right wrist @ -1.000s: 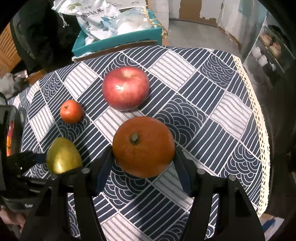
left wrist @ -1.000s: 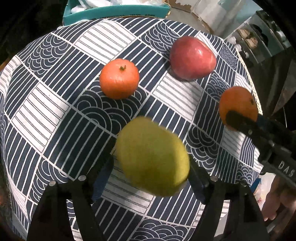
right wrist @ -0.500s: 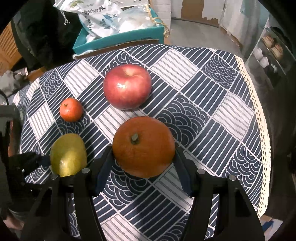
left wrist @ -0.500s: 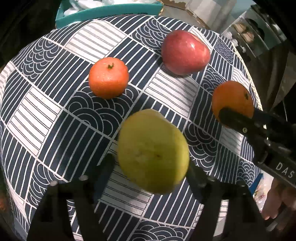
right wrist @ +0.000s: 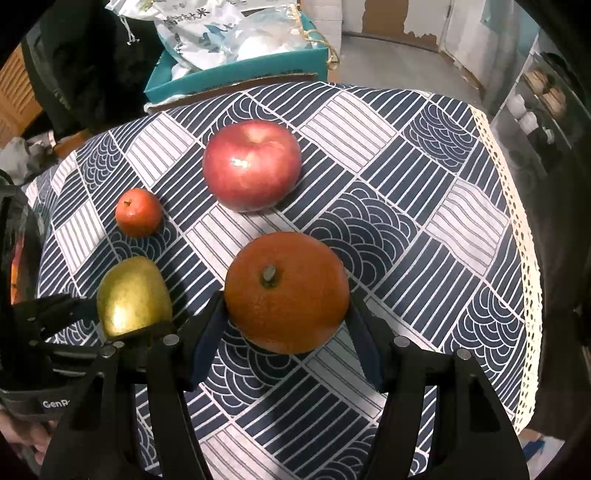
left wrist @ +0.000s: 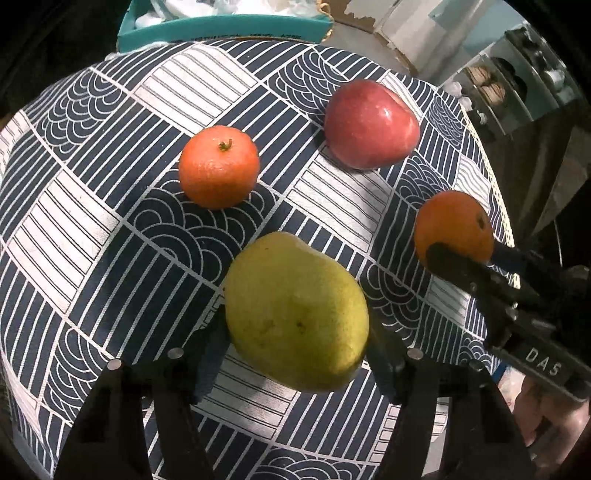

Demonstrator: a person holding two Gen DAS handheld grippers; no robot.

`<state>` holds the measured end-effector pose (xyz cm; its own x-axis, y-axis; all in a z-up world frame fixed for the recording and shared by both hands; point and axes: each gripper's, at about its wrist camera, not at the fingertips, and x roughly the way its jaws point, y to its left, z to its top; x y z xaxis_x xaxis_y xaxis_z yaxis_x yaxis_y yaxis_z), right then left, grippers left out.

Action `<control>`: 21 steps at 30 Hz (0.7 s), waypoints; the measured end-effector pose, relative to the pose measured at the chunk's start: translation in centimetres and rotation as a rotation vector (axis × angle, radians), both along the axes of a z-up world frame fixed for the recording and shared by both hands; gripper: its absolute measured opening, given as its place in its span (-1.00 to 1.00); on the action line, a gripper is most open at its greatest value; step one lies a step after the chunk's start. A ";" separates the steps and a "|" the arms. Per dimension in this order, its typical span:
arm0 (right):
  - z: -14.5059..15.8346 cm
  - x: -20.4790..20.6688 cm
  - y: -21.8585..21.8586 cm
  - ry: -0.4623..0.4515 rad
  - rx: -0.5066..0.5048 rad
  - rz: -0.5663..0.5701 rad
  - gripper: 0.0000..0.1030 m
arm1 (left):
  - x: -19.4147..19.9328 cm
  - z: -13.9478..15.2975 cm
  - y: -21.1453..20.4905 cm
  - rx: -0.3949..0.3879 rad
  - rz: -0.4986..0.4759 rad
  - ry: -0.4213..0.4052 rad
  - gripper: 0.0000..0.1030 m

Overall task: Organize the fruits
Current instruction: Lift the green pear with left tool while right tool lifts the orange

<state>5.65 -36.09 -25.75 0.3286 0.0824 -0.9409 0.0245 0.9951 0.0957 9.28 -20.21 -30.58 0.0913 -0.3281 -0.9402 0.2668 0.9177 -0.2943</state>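
1. While the left hand-held gripper (left wrist: pixel 295 347) points steeply down at the bench (left wrist: pixel 74 229), its jaws are closing with the pear (left wrist: pixel 295 317) between them; the right finger (left wrist: pixel 384 354) meets the pear's side, and the left one sits at its lower left edge, so a full clamp cannot be told.
2. The pear is yellow-green and lies on the patterned cloth (right wrist: pixel 424 192) near the front left of the fruit group.
3. The right hand-held gripper (right wrist: pixel 286 328) is clamped on the orange (right wrist: pixel 286 291), a blue-padded finger (right wrist: pixel 207 332) pressing each side, stem end facing up.
4. The orange sits on the cloth to the right of the pear, apart from it.
5. A red apple (right wrist: pixel 251 166) stands further back, just beyond the orange, untouched.
6. A small tangerine (right wrist: pixel 138 212) rests left of the apple and behind the pear, apart from both.
7. Behind the bench is a teal box (right wrist: pixel 236 74) holding plastic bags (right wrist: pixel 229 33).
8. In the left view, part of a hand (left wrist: pixel 546 417) shows under the right tool at the lower right edge.
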 end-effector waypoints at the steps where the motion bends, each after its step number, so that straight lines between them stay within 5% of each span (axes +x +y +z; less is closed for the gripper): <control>1: 0.0 0.0 0.0 -0.004 -0.001 -0.002 0.26 | -0.1 0.1 -0.1 0.012 -0.004 -0.008 0.35; 21: 4.8 -0.7 1.9 -0.140 -0.049 0.043 0.25 | -1.0 6.3 2.9 0.067 0.014 -0.203 0.35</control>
